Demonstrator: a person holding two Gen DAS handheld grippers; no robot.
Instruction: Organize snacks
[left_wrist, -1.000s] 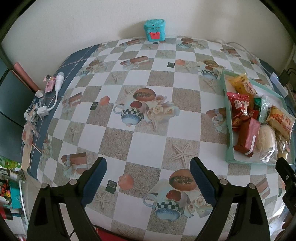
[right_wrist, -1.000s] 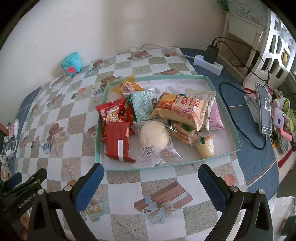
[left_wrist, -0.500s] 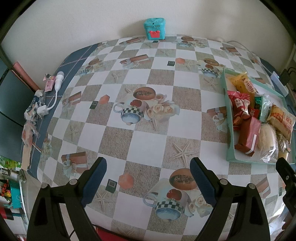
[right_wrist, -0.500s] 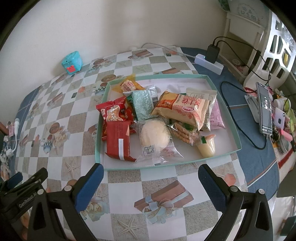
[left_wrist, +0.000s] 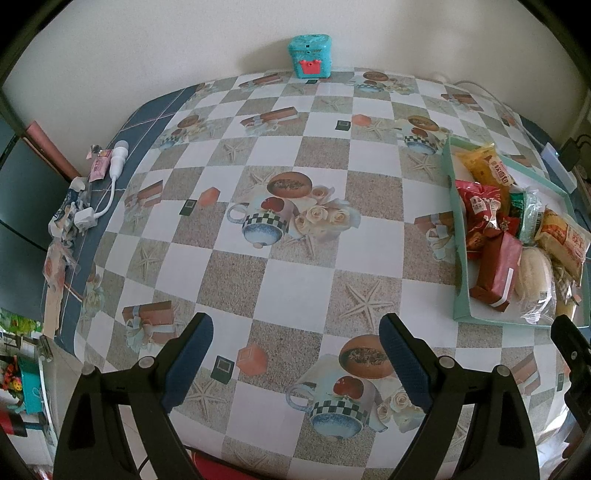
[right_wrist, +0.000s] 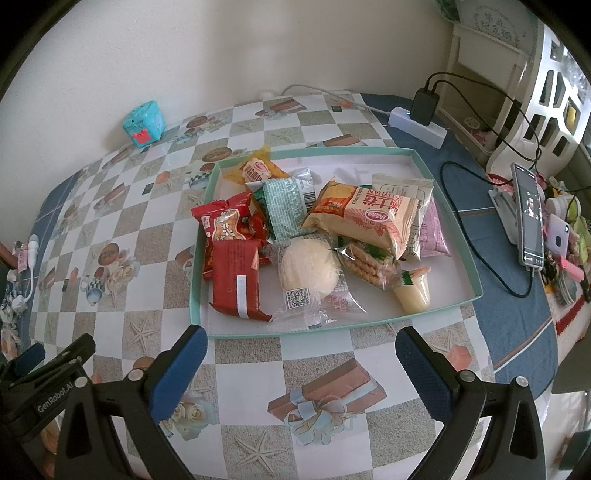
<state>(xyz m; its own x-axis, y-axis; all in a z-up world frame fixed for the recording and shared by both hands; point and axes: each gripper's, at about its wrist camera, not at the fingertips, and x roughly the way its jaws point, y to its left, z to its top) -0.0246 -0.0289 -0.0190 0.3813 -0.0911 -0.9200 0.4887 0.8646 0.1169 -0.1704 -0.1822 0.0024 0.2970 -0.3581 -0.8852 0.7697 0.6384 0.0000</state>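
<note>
A shallow teal-rimmed tray (right_wrist: 436, 173) lies on the checked tablecloth and holds several wrapped snacks. Among them are a dark red bar pack (right_wrist: 236, 280), a round pale bun in clear wrap (right_wrist: 308, 267), an orange biscuit pack (right_wrist: 364, 216), a green foil pack (right_wrist: 288, 201) and a small jelly cup (right_wrist: 415, 291). My right gripper (right_wrist: 301, 354) hangs open just in front of the tray's near rim, nothing between its fingers. The left gripper (left_wrist: 295, 343) stands open over bare cloth, left of the tray (left_wrist: 456, 236).
A teal toy box (left_wrist: 310, 55) sits at the wall. A white charger and cable (left_wrist: 110, 177) with paper scraps lie at the table's left edge. To the right are a power strip (right_wrist: 417, 122), trailing cables and a phone on a stand (right_wrist: 530, 218).
</note>
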